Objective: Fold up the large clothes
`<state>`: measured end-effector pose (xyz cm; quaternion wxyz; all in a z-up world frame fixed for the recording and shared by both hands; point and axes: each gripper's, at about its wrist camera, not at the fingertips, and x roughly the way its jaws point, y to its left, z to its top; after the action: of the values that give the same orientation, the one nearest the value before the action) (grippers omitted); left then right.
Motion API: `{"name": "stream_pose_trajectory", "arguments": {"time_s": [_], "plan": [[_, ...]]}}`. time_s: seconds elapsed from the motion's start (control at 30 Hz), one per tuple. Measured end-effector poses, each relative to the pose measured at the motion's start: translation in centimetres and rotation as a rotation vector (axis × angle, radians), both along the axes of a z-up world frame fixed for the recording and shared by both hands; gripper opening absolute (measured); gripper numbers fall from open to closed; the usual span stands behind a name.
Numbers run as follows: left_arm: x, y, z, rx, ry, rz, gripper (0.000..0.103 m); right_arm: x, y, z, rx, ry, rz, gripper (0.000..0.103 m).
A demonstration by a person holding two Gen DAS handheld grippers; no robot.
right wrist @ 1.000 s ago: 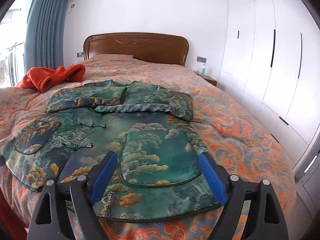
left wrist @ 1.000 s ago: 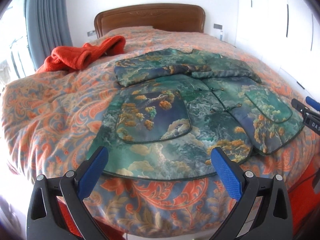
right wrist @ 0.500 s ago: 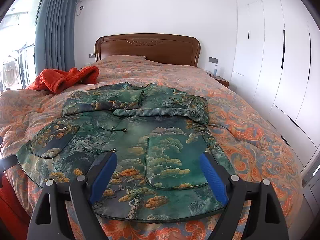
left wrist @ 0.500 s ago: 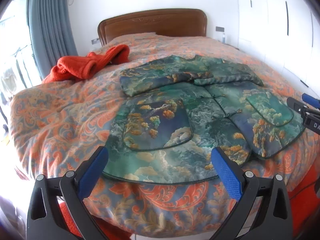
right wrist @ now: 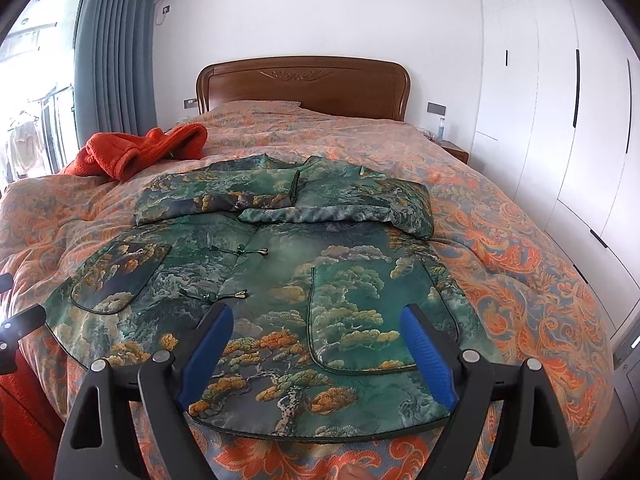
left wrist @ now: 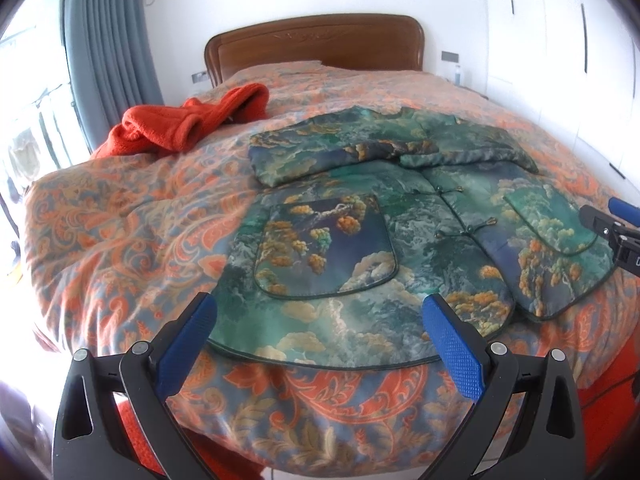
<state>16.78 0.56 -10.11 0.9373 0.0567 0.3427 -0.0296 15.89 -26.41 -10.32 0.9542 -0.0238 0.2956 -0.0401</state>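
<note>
Both my grippers, left [left wrist: 320, 338] & right [right wrist: 318, 354], gape wide, empty, above jacket [left wrist: 348, 280] hem; seemingly not touching.

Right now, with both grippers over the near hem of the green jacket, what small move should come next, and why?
Probably lower both grippers to the jacket's hem and pinch it. The green printed jacket lies flat on the bed with both sleeves already folded across the chest, so the bottom-up fold seems due. The left gripper and the right gripper are open, holding nothing, just short of that edge.
</note>
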Motion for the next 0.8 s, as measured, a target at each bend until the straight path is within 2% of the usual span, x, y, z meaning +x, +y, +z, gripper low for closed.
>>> {"name": "stream_pose_trajectory", "arguments": {"time_s": [0.8], "plan": [[0.0,0.5,-1.0,0.022,0.028,0.034,0.102,0.1,2.2,-0.8,-0.016,0.042,0.063,0.087]]}}
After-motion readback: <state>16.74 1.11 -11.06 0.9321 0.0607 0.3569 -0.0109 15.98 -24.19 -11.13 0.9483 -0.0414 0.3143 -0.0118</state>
